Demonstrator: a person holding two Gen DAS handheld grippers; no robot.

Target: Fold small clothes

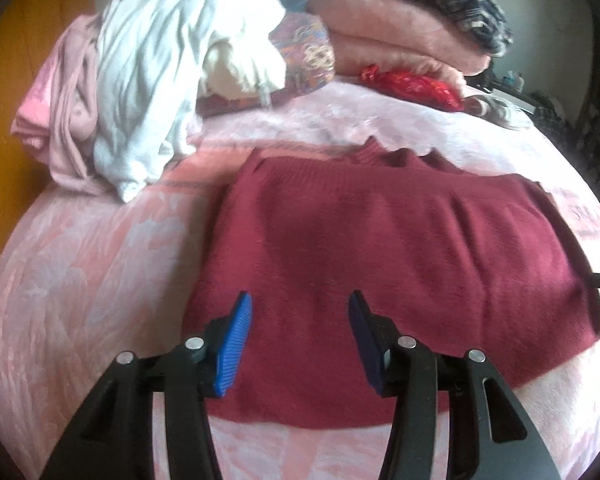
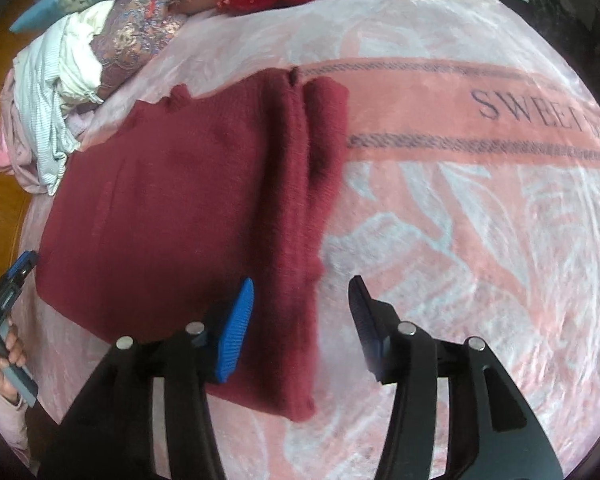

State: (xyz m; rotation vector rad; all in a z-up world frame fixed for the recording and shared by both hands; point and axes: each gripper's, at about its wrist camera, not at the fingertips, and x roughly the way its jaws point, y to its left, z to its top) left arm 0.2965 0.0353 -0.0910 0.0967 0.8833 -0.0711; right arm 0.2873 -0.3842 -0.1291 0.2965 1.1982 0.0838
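Left tool (image 1: 300,344): jaws wide apart, holding nothing, poised over the near hem of the sweater (image 1: 380,256). Right tool (image 2: 302,328): likewise spread and empty, straddling the sweater's right edge, blue pad over the knit, dark pad over bare blanket (image 2: 460,240).

The sweater lies flat on the blanket ahead of both tools, sleeve folded in along its right side, collar at the far end, long axis running away from the tools. Judgement: hem nearest both; a hem-to-collar fold seems next.
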